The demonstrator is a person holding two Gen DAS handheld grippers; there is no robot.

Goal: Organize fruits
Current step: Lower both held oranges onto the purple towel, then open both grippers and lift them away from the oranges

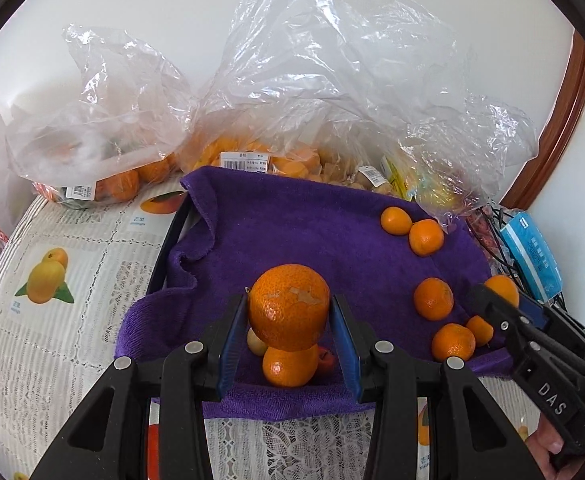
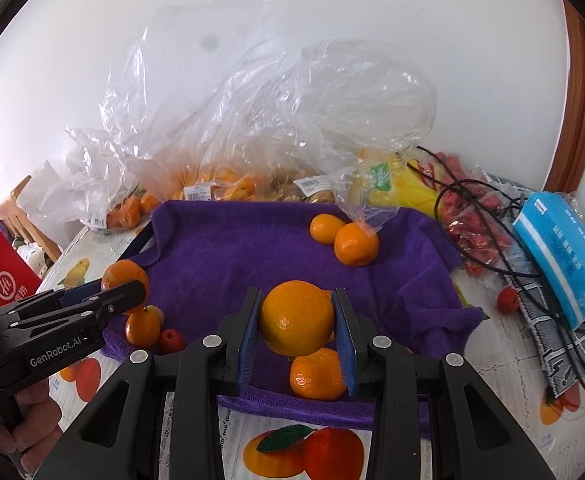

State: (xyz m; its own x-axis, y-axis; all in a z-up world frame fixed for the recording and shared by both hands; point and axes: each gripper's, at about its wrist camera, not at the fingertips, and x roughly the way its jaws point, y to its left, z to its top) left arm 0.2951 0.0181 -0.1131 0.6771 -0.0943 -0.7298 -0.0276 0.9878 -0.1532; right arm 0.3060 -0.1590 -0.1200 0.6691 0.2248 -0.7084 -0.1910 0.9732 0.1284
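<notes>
Holding one orange each above the purple towel (image 1: 292,232): left gripper (image 1: 288,320) clamped on a scuffed orange (image 1: 288,306), right gripper (image 2: 296,318) clamped on a smooth orange (image 2: 296,316). Loose oranges (image 1: 432,298) lie on the towel; bagged fruit (image 1: 252,152) behind it.

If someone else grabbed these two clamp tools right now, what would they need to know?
Left gripper: shut on a scuffed mandarin, held above the purple towel.
Right gripper: shut on a smooth orange, also over the towel.
Done: several small oranges, such as one pair at the far side, already lie loose on the towel.
Left: put down both held fruits; more fruit sits in the plastic bags behind the towel.
</notes>
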